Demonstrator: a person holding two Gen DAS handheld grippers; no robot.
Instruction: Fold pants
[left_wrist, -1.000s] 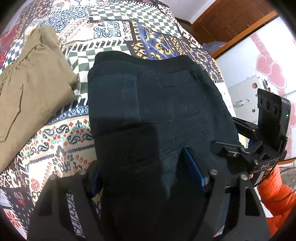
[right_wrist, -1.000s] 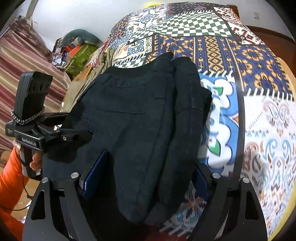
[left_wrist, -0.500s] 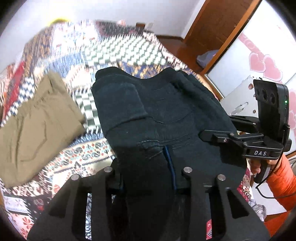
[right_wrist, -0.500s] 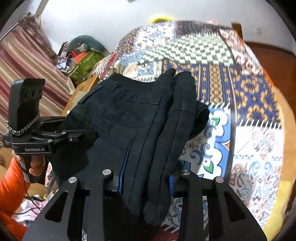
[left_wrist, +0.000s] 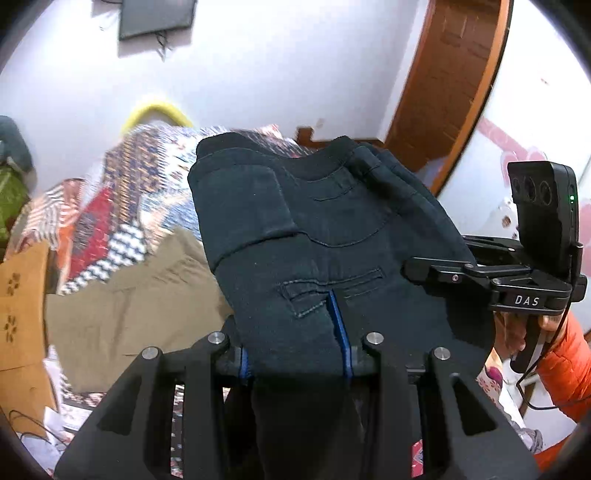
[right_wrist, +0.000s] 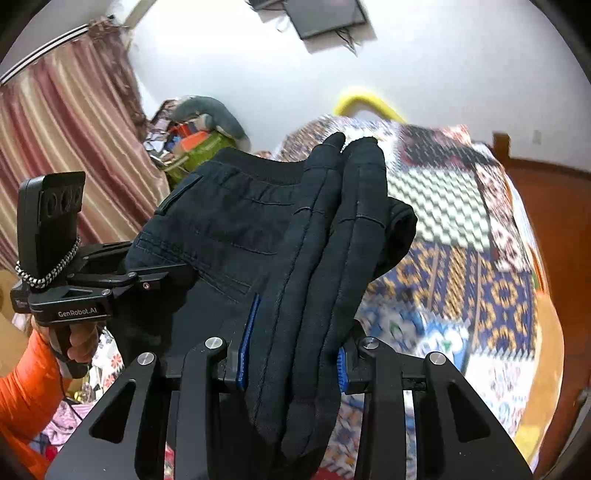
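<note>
Dark pants: we see heavy matt cloth, denim-like, with raised stitched seams and a ribbed waistband at the far edge.
Left gripper: we read matt black plastic with shiny round metal bolt heads; its blue pads look rubbery.
Right gripper: the same matt black finish to us, silver bolts, blue pads.
Khaki pants: smooth matt woven cloth, on the left.
Bedspread: we see printed patchwork cloth, matt.
Door: glossy brown wood, far right.
Curtain: striped cloth with a slight sheen.
Sleeve: slick orange synthetic, we think.
</note>
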